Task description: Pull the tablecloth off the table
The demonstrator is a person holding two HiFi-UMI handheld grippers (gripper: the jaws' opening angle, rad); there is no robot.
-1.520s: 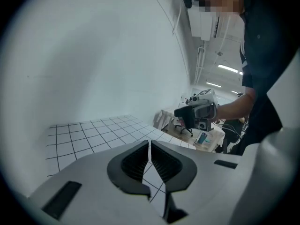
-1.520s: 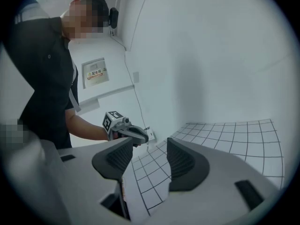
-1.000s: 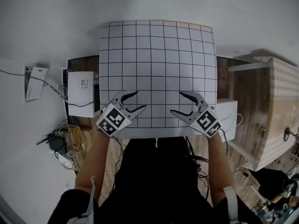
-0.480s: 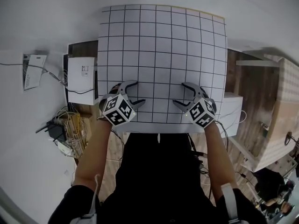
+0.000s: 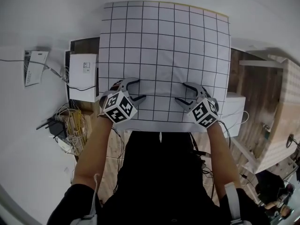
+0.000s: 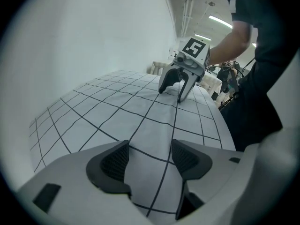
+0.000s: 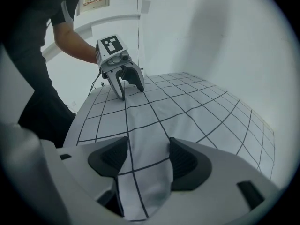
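A white tablecloth with a black grid covers the whole table, hiding the tabletop. Both grippers rest tips-down on its near edge, jaws pointing at each other. My left gripper stands wide, its jaws closing, with a low ridge of cloth running between the pads without being squeezed. My right gripper is also wide, with a raised fold of cloth bunched in its gap. Each gripper shows in the other's view: the right gripper and the left gripper.
A white box with a cable sits left of the table above a tangle of cables on the floor. Another white box and wooden furniture stand to the right. The person's body is close against the near edge.
Both grippers have moved a little farther onto the cloth and drawn nearer to each other. The cloth between them now shows a slight ridge.
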